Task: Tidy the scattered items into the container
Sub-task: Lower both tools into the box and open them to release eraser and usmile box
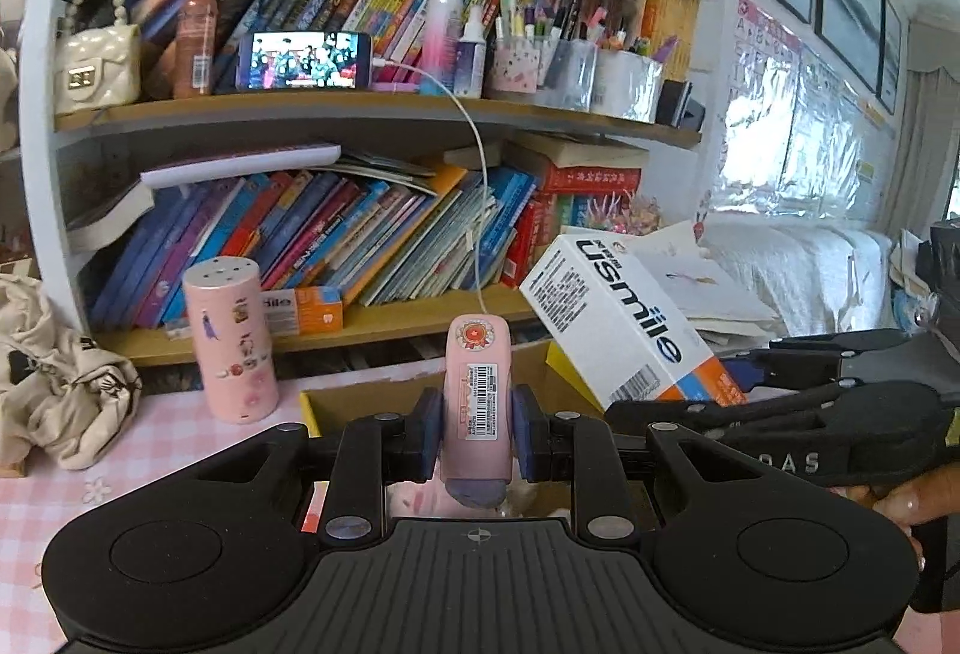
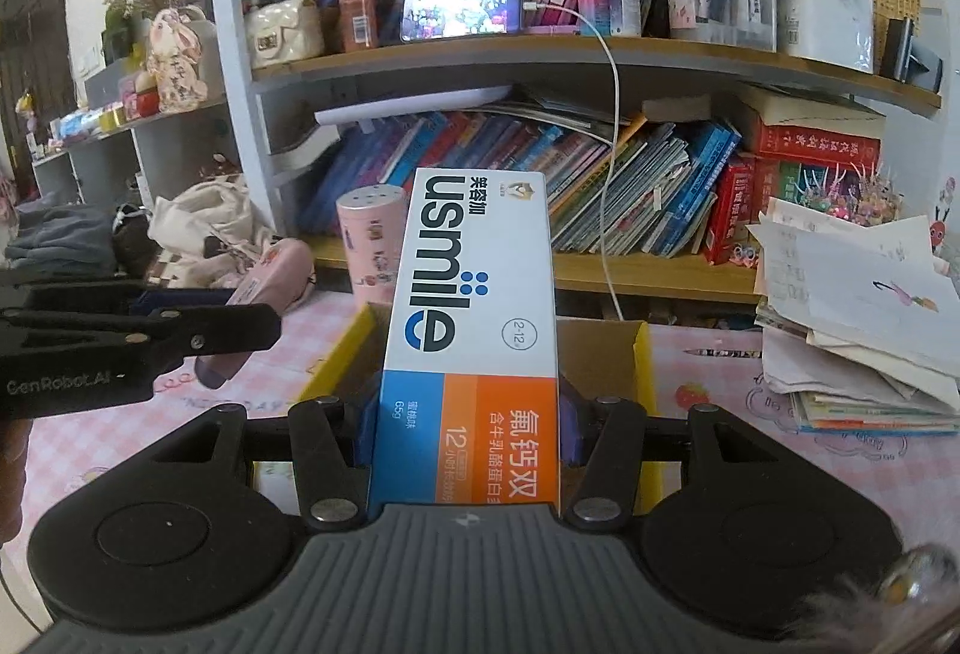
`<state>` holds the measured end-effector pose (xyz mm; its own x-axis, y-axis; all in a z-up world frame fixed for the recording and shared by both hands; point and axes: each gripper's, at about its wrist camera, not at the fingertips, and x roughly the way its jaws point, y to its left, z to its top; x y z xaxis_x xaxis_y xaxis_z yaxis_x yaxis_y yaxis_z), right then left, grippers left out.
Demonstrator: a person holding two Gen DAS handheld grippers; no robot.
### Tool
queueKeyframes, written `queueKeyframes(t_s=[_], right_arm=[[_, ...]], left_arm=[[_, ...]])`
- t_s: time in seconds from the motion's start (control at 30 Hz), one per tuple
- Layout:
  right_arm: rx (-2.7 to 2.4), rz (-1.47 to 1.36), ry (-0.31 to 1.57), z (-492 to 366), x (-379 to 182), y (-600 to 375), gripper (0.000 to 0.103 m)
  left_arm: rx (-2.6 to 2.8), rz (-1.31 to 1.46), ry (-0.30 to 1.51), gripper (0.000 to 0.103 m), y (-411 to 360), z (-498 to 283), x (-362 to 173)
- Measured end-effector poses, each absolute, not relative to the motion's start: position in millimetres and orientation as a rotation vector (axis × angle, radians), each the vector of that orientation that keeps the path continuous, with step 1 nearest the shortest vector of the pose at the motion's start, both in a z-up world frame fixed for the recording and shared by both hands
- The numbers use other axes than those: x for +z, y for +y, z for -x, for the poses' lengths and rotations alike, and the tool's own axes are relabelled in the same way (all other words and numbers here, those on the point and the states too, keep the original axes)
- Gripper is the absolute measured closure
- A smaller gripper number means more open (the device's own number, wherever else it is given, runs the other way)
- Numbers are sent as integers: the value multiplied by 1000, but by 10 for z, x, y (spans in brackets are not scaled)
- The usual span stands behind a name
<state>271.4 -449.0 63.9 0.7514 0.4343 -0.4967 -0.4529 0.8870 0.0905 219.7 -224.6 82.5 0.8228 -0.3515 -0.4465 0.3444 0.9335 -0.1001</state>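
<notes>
Toothpaste box clamped in right gripper (upright).

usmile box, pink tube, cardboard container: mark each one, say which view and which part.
usmile box [image 2: 474, 318]: right wrist view, printed top face, at the logo.
pink tube [image 1: 478, 402]: left wrist view, barcode label on its body.
cardboard container [image 2: 642, 366]: right wrist view, yellow right rim.

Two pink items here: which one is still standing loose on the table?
The pink cylinder with stickers and a holed top, upright on the checked cloth. The other, the slim pink barcoded case, is clamped in the left gripper.
</notes>
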Motion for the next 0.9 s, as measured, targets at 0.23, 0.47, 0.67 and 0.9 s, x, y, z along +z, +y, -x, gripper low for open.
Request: queueKeyframes(t_s=[0.23, 0.47, 0.67, 0.9], right_arm=[[482, 77, 625, -3117, 346, -4405, 52], [473, 141, 720, -3437, 50, -4273, 52], [446, 168, 782, -3610, -140, -4238, 52], [422, 196, 818, -3712, -261, -4228, 53]], left_arm=[[-341, -19, 567, 80, -2395, -2648, 530], [-305, -48, 647, 80, -2486, -3041, 269], [-291, -61, 684, 80, -2519, -3232, 148], [-276, -63, 720, 80, -2499, -3355, 55]])
